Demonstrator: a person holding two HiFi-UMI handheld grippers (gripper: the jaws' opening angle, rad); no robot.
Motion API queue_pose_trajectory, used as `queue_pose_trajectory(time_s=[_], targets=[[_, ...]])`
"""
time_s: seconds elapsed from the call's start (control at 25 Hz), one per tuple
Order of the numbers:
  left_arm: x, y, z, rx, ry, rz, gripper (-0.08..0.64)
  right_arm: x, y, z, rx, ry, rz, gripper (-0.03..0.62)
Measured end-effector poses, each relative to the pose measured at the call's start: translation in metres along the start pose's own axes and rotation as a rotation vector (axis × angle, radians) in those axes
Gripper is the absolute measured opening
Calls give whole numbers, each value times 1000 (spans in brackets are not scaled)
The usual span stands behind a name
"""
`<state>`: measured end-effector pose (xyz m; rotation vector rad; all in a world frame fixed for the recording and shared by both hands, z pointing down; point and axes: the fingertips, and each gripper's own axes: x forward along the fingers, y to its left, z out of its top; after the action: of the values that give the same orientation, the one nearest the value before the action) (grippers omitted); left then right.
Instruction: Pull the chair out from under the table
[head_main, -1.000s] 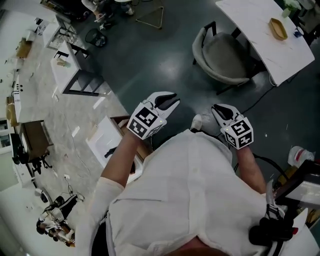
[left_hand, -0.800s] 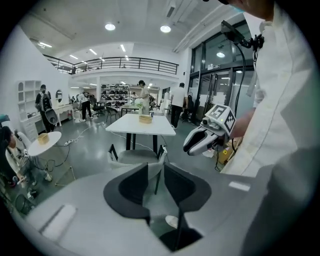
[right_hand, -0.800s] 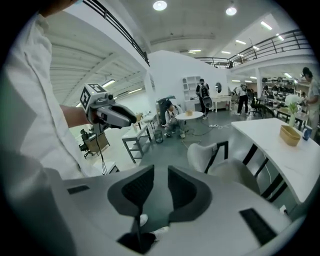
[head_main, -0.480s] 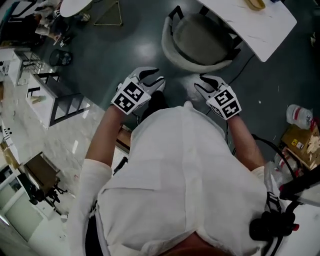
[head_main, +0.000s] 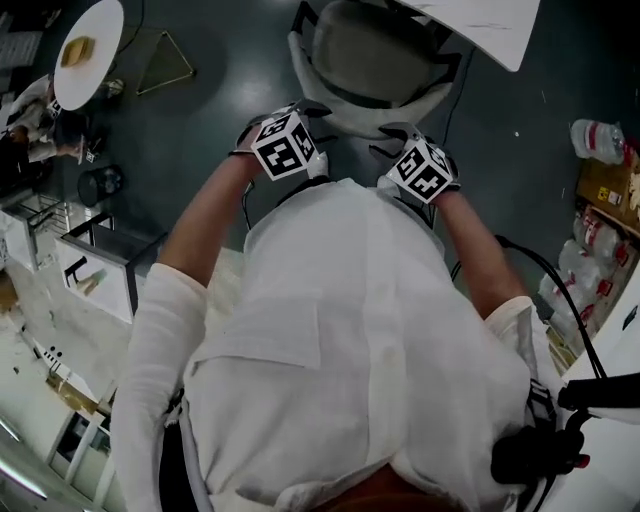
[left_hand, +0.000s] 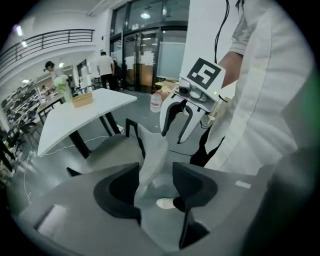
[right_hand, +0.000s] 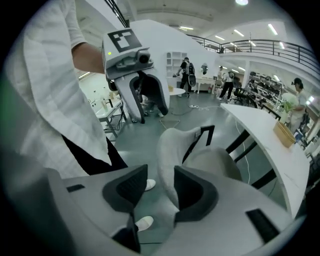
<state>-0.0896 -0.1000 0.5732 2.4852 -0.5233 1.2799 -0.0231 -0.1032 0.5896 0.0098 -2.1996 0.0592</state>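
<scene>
Chair (head_main: 372, 52) sits partly tucked under the white bench (head_main: 480, 22), its curved backrest rim standing between the jaws of my left tool (left_hand: 156, 181) and my right tool (right_hand: 161, 186). Both tools' jaws have just been opening and are spread, pinching nothing yet. I reckon the rim should sit deep before both clamp evenly, then a straight pull back. My shoe (right_hand: 143, 223) lies close behind; a plastic bottle (head_main: 598, 135) lies well aside.

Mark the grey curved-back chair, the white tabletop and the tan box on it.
grey curved-back chair (head_main: 372, 48), head view, on its seat.
white tabletop (left_hand: 75, 119), left gripper view, on its bare top surface.
tan box (left_hand: 82, 100), left gripper view, on its front side.
</scene>
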Motion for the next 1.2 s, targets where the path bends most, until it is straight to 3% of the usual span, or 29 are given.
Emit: queue_pose_trajectory(time_s=[0.16,0.48,0.68,0.8,0.92,1.2], targets=[[35,5,2,135,70,-89,206,15,-10,-15,7,64,-22,145],[82,6,-38,403,240,-198,216,63,-6,-27,-84,235,-33,146],[105,12,-48,517,311,-173,208,72,-11,-36,-122,294,-31,144],[114,14,-52,593,322,-148,146,82,-11,-41,-175,340,-29,143],[117,13,-53,620,324,-167,113,88,-10,-45,-196,358,-25,124],[111,14,-50,594,327,-194,78,82,-13,-39,-176,357,-29,74]])
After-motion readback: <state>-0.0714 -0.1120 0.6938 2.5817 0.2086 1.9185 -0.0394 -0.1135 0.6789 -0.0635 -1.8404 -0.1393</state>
